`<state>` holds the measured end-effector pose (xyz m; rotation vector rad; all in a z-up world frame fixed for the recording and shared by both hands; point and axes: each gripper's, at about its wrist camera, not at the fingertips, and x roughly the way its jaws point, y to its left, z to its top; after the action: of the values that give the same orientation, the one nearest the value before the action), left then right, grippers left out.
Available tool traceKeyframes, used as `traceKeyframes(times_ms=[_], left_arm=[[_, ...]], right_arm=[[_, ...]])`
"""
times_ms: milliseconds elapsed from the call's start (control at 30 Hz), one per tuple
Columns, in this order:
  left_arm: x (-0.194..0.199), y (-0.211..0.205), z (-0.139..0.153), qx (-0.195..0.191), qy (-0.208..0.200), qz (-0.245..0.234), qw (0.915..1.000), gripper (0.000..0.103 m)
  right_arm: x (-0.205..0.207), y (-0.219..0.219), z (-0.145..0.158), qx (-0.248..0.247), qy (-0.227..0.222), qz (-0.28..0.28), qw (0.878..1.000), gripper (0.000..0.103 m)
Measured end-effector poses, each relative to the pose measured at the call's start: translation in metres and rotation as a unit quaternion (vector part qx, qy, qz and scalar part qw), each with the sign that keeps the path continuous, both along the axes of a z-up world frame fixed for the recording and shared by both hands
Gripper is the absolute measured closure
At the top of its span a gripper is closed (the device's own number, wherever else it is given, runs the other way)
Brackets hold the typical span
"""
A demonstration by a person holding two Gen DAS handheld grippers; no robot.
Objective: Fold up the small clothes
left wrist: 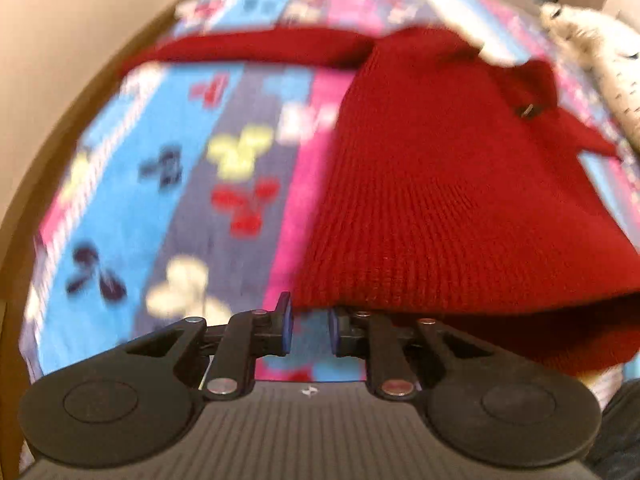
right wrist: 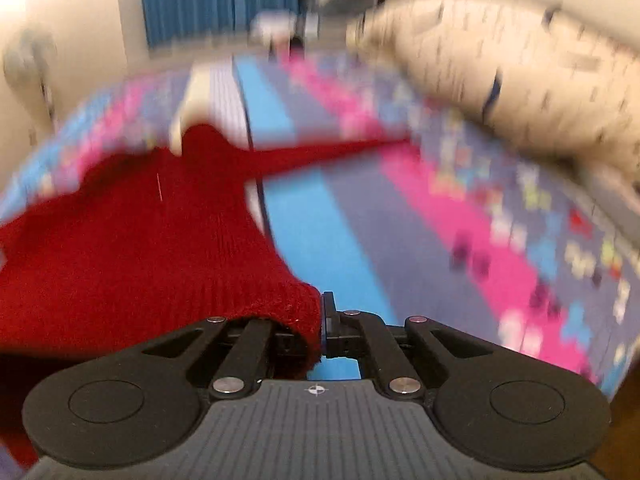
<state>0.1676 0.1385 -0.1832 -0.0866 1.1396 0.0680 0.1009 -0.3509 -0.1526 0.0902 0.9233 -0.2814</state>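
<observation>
A small red knitted sweater (left wrist: pixel 440 184) lies spread on a patterned bedspread (left wrist: pixel 200 184), one sleeve stretched out to the far left. My left gripper (left wrist: pixel 310 332) is open at the sweater's near hem, whose edge drapes over its right finger; nothing is clamped. In the right wrist view the sweater (right wrist: pixel 132 248) fills the left side, a sleeve reaching out to the right. My right gripper (right wrist: pixel 322 332) is shut on the sweater's ribbed hem corner, which folds over the left finger. Both views are blurred by motion.
The bedspread (right wrist: pixel 400 220) has blue, pink and purple stripes with butterfly shapes. A cream speckled pillow (right wrist: pixel 500 76) lies at the far right and also shows in the left wrist view (left wrist: pixel 600 64). A wooden bed frame (left wrist: pixel 60 92) borders the left side. Blue curtains (right wrist: pixel 216 0) hang behind.
</observation>
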Motion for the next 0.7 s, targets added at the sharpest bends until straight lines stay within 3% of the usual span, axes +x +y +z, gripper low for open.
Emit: traceKeyframes(times_ms=[67,100,167,267,467,600,700], left_arm=[[-0.002,-0.001,-0.019,0.027,0.022,0.001,0.9994,0.074],[-0.003,0.000,-0.027,0.032,0.030,0.001,0.9990,0.068],[-0.006,0.008,-0.036,0.027,0.037,0.006,0.9989,0.041],[-0.010,0.013,-0.045,0.031,0.036,0.006,0.9989,0.040],[0.005,0.016,-0.046,0.046,0.007,0.017,0.9988,0.037],[0.021,0.026,-0.020,0.000,-0.025,0.046,0.9987,0.037],[0.038,0.033,-0.009,-0.028,-0.026,0.056,0.9977,0.037]], right_arm=[[-0.003,-0.005,-0.030,0.013,0.050,-0.024,0.998,0.064],[-0.004,-0.009,-0.039,0.028,0.066,-0.036,0.997,0.059],[-0.008,-0.017,-0.043,0.058,0.060,-0.056,0.995,0.054],[-0.006,-0.026,-0.039,0.075,0.046,-0.073,0.993,0.042],[0.003,-0.021,-0.044,0.081,0.017,-0.063,0.995,0.043],[0.020,-0.026,-0.024,0.088,-0.020,-0.063,0.994,0.044],[0.036,-0.034,-0.013,0.091,-0.024,-0.067,0.993,0.043]])
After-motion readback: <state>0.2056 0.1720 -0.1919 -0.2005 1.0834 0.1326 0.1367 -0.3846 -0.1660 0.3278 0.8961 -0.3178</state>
